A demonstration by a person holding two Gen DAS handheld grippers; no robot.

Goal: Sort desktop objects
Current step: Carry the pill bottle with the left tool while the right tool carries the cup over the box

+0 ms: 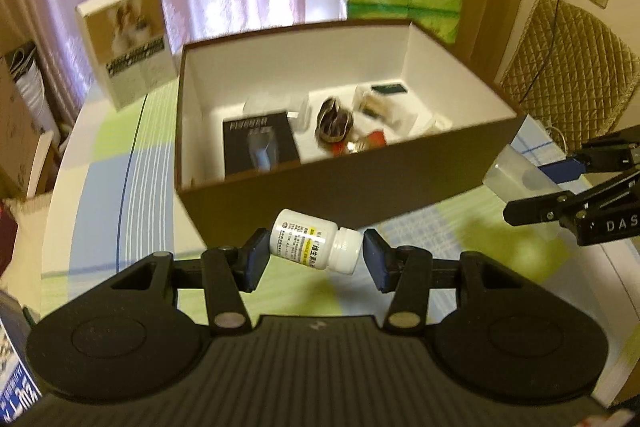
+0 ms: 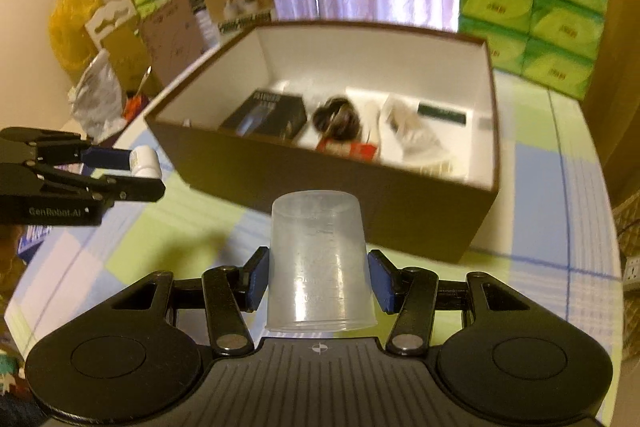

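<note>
The left tongs (image 1: 316, 259) gripped a white pill bottle (image 1: 313, 246) lying sideways, its label too blurred to read. The right tongs (image 2: 318, 277), marked "DAS" in the left view, clamped an upturned clear cup (image 2: 318, 263). Just ahead of both stood the open brown box (image 2: 400, 211) on the table (image 2: 540, 287); only the right view showed "GenRobot.AI".

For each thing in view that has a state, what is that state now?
Brown cardboard box: open, partly filled.
White plastic pill bottle: capped, tilted, held in left gripper.
Clear plastic cup: upside down, held in right gripper.
</note>
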